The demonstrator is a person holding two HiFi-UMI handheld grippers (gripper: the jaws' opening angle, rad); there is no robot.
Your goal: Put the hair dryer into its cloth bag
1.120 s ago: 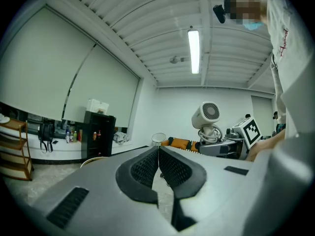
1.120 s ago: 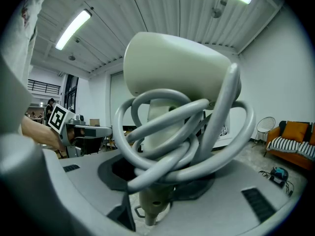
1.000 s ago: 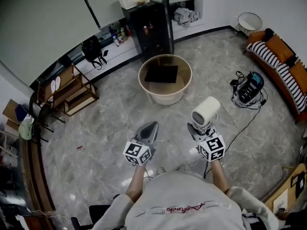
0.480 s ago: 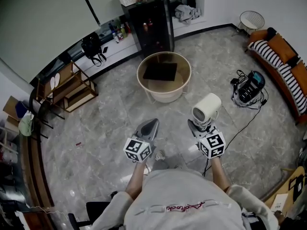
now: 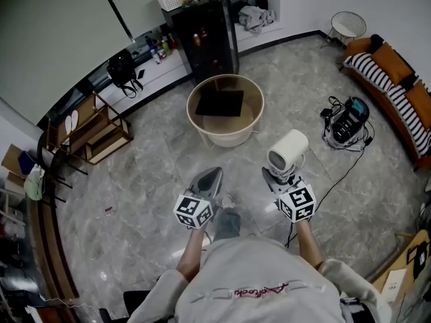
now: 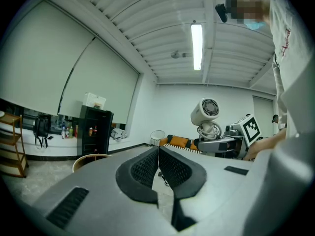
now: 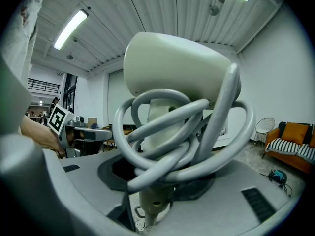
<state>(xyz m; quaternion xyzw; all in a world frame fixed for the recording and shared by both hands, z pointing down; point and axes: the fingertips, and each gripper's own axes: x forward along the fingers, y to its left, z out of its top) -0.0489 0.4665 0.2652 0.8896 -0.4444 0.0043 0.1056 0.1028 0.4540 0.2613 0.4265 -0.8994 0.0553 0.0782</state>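
Note:
A white hair dryer (image 5: 288, 152) stands upright in my right gripper (image 5: 279, 177), which is shut on its handle. In the right gripper view the hair dryer (image 7: 174, 75) fills the frame, its grey cord (image 7: 197, 141) coiled round the handle between the jaws. My left gripper (image 5: 207, 180) is level beside it, shut with nothing between its pads (image 6: 142, 168). From there the hair dryer (image 6: 206, 111) shows to the right. Ahead on the floor, a round beige table (image 5: 225, 138) with a raised rim carries a dark flat cloth bag (image 5: 219, 103).
A black cabinet (image 5: 202, 36) stands behind the round table. A sofa with striped cushions (image 5: 394, 89) lines the right wall. A dark device with cables (image 5: 347, 121) lies on the floor at the right. Wooden shelves (image 5: 94, 130) stand at the left.
Both grippers have drifted a little forward with the person's step, and a foot now shows between them. The hold on the hair dryer is unchanged.

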